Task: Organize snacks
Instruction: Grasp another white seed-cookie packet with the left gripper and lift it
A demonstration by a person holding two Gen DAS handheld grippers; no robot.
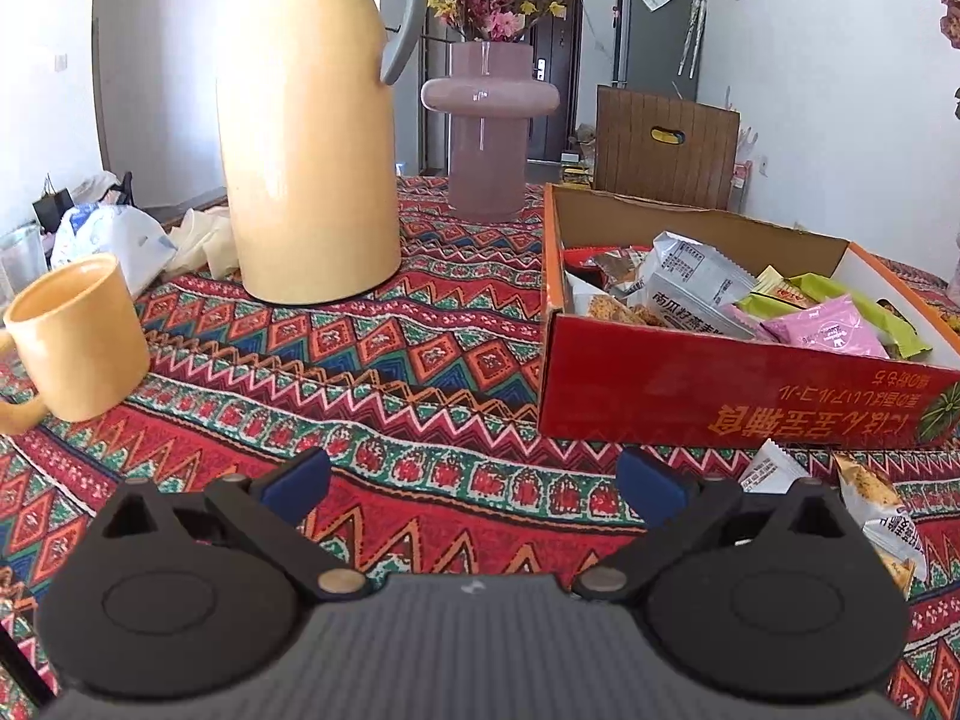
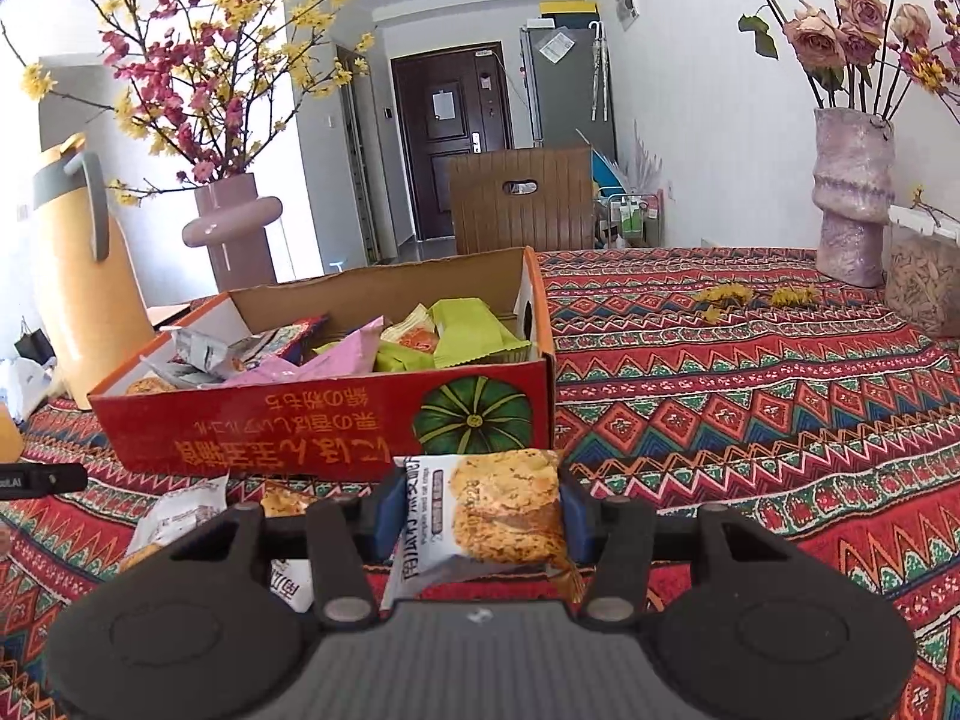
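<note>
Red cardboard is forming the near wall of the snack box (image 2: pixel 336 420), which is sitting on the patterned tablecloth (image 2: pixel 750 390) and holding a heap of wrapped packets in pink, green and silver. Just in front of that wall, the right gripper (image 2: pixel 480 519) is clamping a biscuit packet (image 2: pixel 489 516) between its blue pads, which are pressing on the packet's two sides while it is hanging clear of the cloth (the wrapper is showing a golden, seeded biscuit). More loose packets (image 2: pixel 180 510) are lying on the cloth to the left, close to the box's front. The left gripper (image 1: pixel 474 486) is hovering over bare cloth with its jaws standing wide apart and nothing between them. Beyond it, a yellow mug (image 1: pixel 75 336) is sitting near a tall yellow flask (image 1: pixel 306 138), and a mauve vase (image 1: pixel 489 126) of flowers is standing behind, beside the box's far corner.
</note>
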